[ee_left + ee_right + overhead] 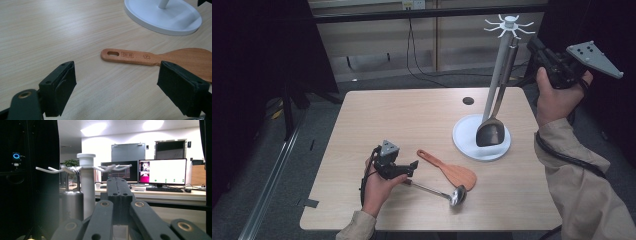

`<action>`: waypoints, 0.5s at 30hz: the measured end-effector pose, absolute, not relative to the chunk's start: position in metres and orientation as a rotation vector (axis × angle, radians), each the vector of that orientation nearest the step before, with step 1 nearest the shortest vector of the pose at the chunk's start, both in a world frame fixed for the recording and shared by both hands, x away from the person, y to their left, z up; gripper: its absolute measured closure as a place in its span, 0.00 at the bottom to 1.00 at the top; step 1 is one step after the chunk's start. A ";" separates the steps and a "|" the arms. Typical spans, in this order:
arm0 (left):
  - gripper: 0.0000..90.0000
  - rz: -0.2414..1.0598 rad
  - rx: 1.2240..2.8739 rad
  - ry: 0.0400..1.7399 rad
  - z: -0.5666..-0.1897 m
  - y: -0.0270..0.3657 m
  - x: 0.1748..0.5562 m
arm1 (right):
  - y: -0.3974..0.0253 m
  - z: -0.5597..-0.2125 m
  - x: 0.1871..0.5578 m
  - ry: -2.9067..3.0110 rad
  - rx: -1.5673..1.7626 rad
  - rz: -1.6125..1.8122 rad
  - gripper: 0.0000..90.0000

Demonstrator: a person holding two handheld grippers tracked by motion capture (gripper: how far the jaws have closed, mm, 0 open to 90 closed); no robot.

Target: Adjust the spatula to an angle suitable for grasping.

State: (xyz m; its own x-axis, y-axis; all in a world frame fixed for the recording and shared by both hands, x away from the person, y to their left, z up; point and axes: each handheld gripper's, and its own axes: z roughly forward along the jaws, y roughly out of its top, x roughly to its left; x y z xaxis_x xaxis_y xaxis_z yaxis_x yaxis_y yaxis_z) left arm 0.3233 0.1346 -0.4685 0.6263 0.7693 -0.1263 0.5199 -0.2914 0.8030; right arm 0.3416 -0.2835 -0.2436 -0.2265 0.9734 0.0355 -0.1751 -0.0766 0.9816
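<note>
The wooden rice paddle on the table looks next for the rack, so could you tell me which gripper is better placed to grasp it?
Left: the left gripper hangs open beside the wooden rice paddle, while the right gripper is shut, raised by the rack's top.

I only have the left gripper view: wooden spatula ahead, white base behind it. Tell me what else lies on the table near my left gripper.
Observer: A metal ladle lies beside the wooden spatula, its bowl toward the person's side of the table; its handle runs under the left gripper.
Operator: Report what stands on that white base.
Observer: The white base carries a pole topped with hooks; a dark turner hangs from one hook, its blade down over the base.
Operator: Give me the right gripper's state.
Observer: The right gripper is held up near the hooks, jaws closed together on nothing.
</note>
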 end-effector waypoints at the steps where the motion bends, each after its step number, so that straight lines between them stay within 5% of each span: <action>1: 0.17 0.362 1.981 1.010 -0.468 0.136 0.323 | -0.283 -0.243 0.343 1.202 0.998 1.495 1.00; 15: 0.17 0.361 1.973 1.011 -0.468 0.135 0.323 | -0.283 -0.236 0.350 1.210 0.987 1.485 1.00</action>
